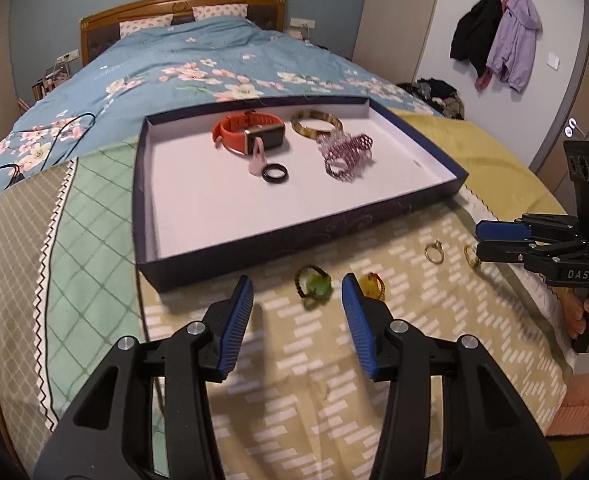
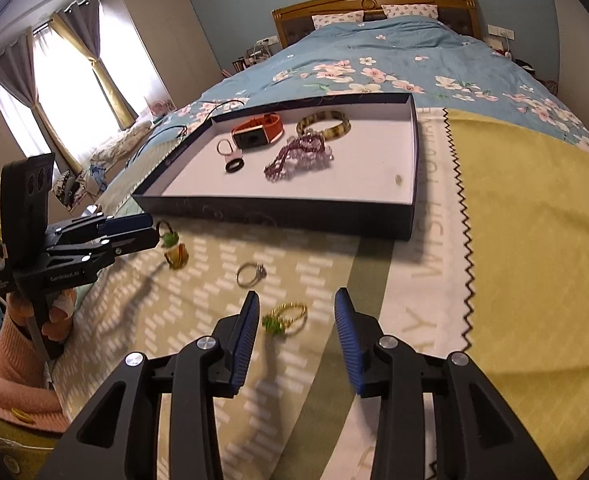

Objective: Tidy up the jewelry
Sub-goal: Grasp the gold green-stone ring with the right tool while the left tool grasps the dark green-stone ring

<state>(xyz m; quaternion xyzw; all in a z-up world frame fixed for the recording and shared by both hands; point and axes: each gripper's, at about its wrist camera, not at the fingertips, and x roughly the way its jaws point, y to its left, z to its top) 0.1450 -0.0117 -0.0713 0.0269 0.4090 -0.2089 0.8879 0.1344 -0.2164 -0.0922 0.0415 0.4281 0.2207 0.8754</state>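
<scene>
the tray (image 1: 198,216) sits on the bed with the orange watch (image 1: 250,133), a black ring (image 1: 275,172), a bangle (image 1: 316,122) and purple beads (image 1: 348,156) already in it. four rings lie loose on the cloth in front of it.

going left to right: the left gripper (image 1: 297,294) has its jaws apart and nothing between the pads; the green ring (image 1: 313,283) lies straight ahead of the gap, just beyond the tips, with the amber ring (image 1: 374,282) just outside the right pad. next comes the silver ring (image 2: 251,274), between both hands and ahead of the right gripper, a little to its left. the right gripper (image 2: 296,314) also stands apart and empty, and the gold ring (image 2: 286,317) lies flat between its tips.

each hand seems lined up on its own ring; the right looks nearer to closing.
</scene>
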